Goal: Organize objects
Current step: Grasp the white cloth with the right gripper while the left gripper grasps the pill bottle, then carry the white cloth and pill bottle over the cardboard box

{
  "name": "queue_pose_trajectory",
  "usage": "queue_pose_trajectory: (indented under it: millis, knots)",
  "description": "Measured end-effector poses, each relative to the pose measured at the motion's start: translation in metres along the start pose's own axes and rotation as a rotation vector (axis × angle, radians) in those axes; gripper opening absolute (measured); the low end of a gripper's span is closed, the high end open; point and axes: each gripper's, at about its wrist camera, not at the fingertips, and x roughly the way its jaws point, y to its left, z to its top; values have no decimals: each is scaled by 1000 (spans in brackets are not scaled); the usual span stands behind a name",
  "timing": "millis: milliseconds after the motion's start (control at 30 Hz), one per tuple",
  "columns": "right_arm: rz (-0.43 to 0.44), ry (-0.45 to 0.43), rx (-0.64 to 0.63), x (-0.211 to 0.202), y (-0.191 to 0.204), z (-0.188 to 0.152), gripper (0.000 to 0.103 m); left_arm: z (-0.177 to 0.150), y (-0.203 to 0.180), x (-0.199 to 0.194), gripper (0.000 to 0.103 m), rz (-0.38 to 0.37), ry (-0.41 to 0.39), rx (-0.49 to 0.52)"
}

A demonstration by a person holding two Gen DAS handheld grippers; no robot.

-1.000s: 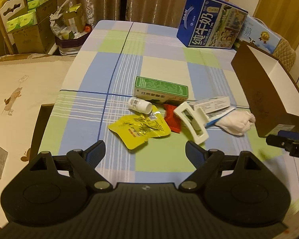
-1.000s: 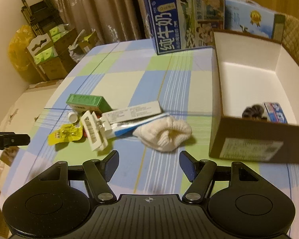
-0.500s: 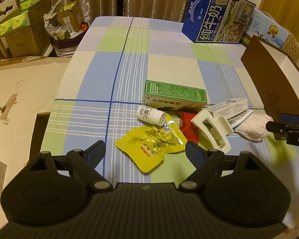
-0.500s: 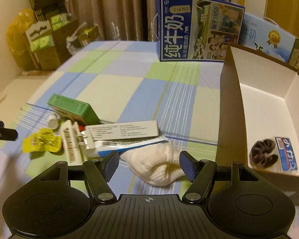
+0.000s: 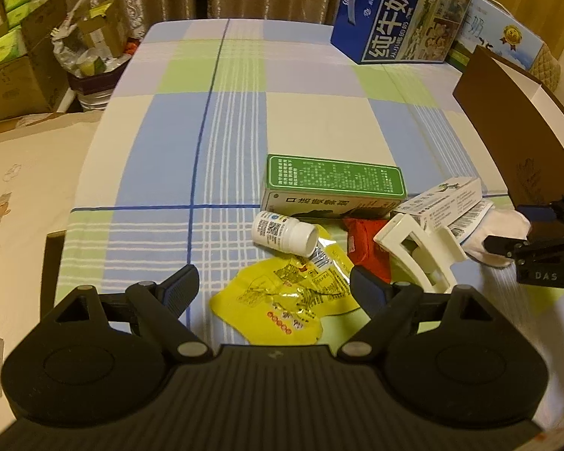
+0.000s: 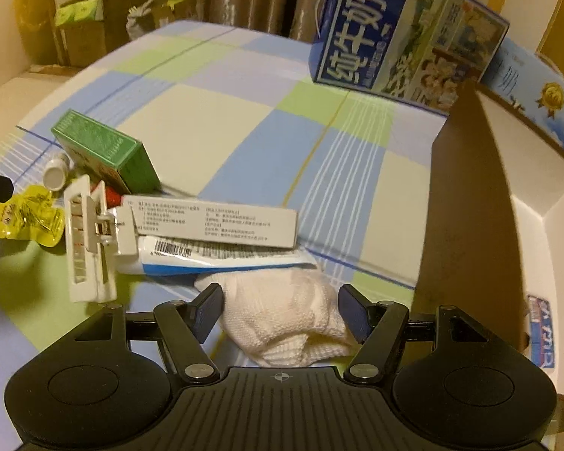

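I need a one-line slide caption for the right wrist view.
Open right gripper straddles a white knitted sock beside the brown cardboard box.

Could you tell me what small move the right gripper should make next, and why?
Probably ease slightly forward and close: the right gripper is open with its fingers either side of the white knitted sock, which lies loose on the tablecloth beside the open cardboard box.

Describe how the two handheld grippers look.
Both match: the left gripper and right gripper have matte black bodies with ribbed centres, two round housings, silver pivot screws, angled black arms and dark blue finger pads. Seen from the left wrist view, the right one carries white "DAS" lettering.
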Motion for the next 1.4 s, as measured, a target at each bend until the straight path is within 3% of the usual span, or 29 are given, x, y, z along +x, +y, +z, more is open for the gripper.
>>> queue_pose_trajectory:
  millis: [100, 167, 267, 367, 533, 867, 967, 1033, 1400]
  knots:
    - [0, 4, 2, 0, 0, -1, 62, 3, 1, 7, 84, -13, 3, 16]
    - [17, 14, 8, -2, 0, -2, 47, 6, 2, 11, 84, -23, 5, 26]
    - [32, 20, 33, -9, -4, -5, 36, 10, 3, 16, 84, -39, 2, 48]
    - [51, 38, 83, -18, -10, -10, 33, 14, 3, 21, 83, -61, 4, 71]
    - [81, 58, 220, -39, -27, -28, 33, 17, -1, 31, 73, -84, 1, 147]
    - [50, 84, 419, -70, -59, -60, 33, 24, 2, 53, 68, -121, 13, 254]
    - [30, 86, 452, -77, -67, -69, 33, 22, 4, 56, 60, -129, 25, 255]
    - [17, 85, 466, -82, -71, -74, 33, 22, 5, 57, 46, -128, 31, 253]
    - [1, 40, 491, -110, -80, -88, 33, 11, -4, 28, 46, -106, -2, 210]
